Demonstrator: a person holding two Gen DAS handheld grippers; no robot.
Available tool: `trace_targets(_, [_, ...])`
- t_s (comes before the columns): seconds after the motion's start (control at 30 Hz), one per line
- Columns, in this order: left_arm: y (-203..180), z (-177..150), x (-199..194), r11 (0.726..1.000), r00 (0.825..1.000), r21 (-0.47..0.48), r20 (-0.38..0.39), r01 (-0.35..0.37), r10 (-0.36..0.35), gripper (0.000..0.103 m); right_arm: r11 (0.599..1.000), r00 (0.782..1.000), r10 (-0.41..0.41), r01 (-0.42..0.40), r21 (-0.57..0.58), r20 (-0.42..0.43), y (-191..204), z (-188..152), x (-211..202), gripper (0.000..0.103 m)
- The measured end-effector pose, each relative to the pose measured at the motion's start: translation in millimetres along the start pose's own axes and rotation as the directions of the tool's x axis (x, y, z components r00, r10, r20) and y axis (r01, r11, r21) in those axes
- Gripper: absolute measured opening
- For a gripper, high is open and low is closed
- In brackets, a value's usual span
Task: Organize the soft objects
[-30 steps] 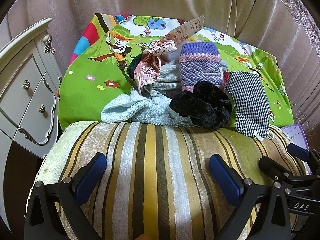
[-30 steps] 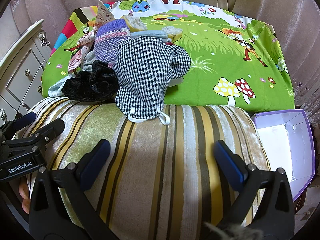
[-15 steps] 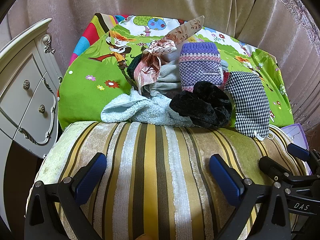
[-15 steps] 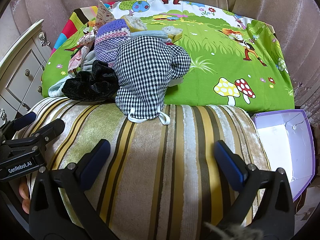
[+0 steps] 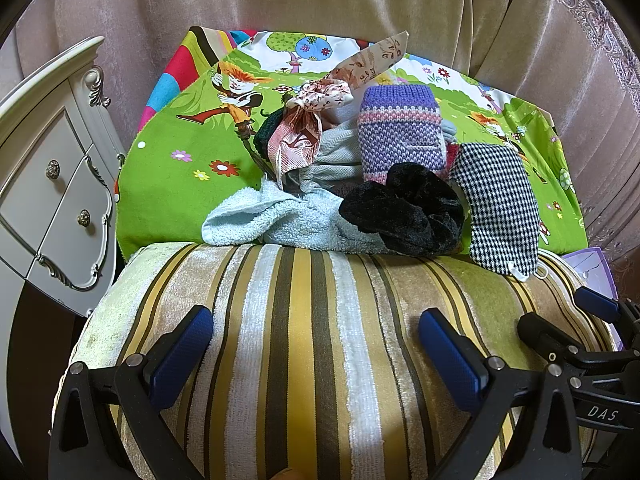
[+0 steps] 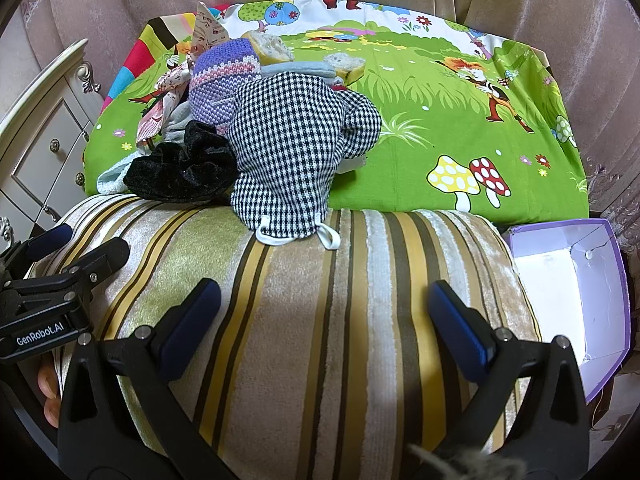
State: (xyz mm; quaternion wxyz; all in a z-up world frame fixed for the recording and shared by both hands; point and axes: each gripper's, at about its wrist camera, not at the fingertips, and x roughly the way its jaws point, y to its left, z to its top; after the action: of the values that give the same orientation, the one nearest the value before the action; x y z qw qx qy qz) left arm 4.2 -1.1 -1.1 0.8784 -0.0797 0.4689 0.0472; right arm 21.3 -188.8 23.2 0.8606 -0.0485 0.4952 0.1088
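Soft pile (image 5: 360,184): heaped on green cloth (image 5: 180,176), touching striped cushion (image 5: 312,340)
Checked pouch (image 6: 288,152): hanging over cushion edge
Left gripper (image 5: 312,344): wide apart, over cushion
Right gripper (image 6: 324,316): wide apart, over cushion
Purple box (image 6: 568,280): beside cushion

A home bedroom or living room: heavy pink velvet curtains (image 5: 360,8) hang behind, an ornate white dresser (image 5: 52,184) with carved trim and brass knobs stands at the left, and a striped plush cushion (image 5: 312,340) meets a cartoon-print children's sheet (image 6: 440,112).
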Motion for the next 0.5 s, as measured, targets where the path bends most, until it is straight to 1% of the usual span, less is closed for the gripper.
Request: trace_targets(0.5, [-0.1,0.1,-0.1,1.000,1.000,0.000,0.000,-0.001,0.001,0.103,1.000,1.000,-0.001,0.001,-0.001,0.004,0.4,-0.6,-0.6,0.103])
